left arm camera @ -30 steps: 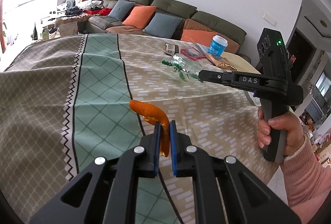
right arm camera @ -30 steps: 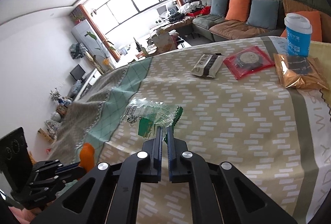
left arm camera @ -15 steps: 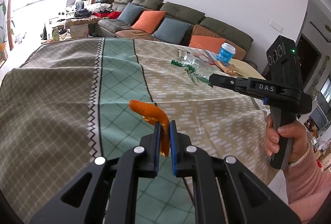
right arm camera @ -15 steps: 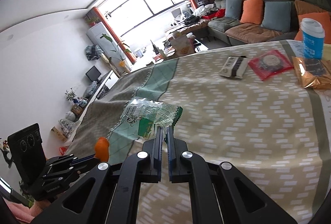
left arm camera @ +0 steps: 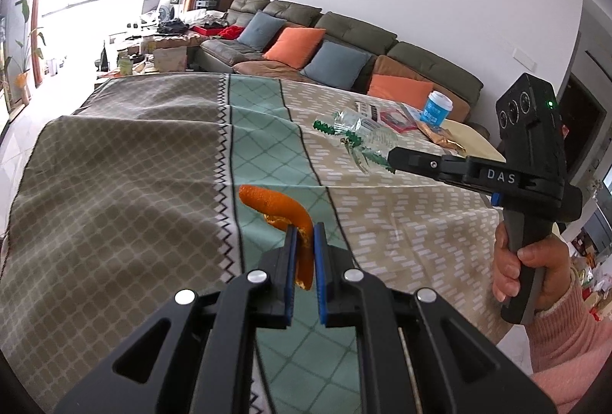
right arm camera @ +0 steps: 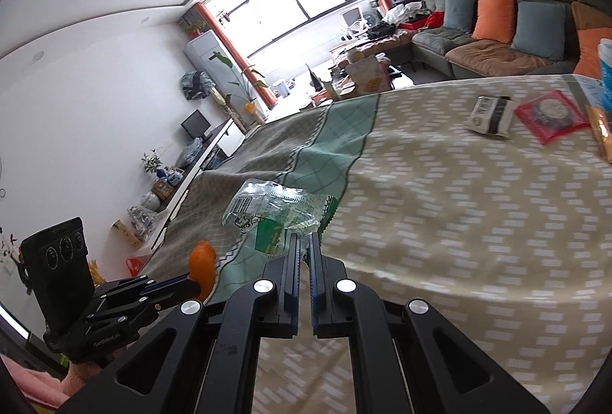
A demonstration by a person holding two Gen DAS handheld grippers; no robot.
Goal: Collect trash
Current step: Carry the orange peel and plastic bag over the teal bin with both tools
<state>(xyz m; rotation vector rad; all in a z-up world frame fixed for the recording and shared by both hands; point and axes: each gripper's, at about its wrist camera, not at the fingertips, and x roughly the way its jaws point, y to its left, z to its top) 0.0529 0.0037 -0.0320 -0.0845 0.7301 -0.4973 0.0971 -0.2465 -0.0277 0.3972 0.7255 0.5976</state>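
L gripper (left arm camera: 304, 242) is pinching an orange peel (left arm camera: 279, 203) w/ its jaws nearly together, holding the strip by its lower end while the curled top is arching out left, above the tablecloth (left arm camera: 114, 192). Peel is looking light and leathery, prob. a bit slick on the inner side, so gripping across the flat of the strip near the end is working; a pinch at the curl would likely slip.

R gripper (right arm camera: 302, 242) is clamping a crumpled clear wrapper (right arm camera: 275, 211) w/ green print, jaws pressed almost closed on one edge, the rest hanging free over the table. It's near weightless, crinkly, springy, so a deep bite on bunched film seems safest.

Farther right, on the table, a grey packet (right arm camera: 491, 115), a red packet (right arm camera: 549, 115) and a gold bag (left arm camera: 440, 138) are lying flat and well apart from both grippers; a blue cup (left arm camera: 436, 108) is standing upright beside them.
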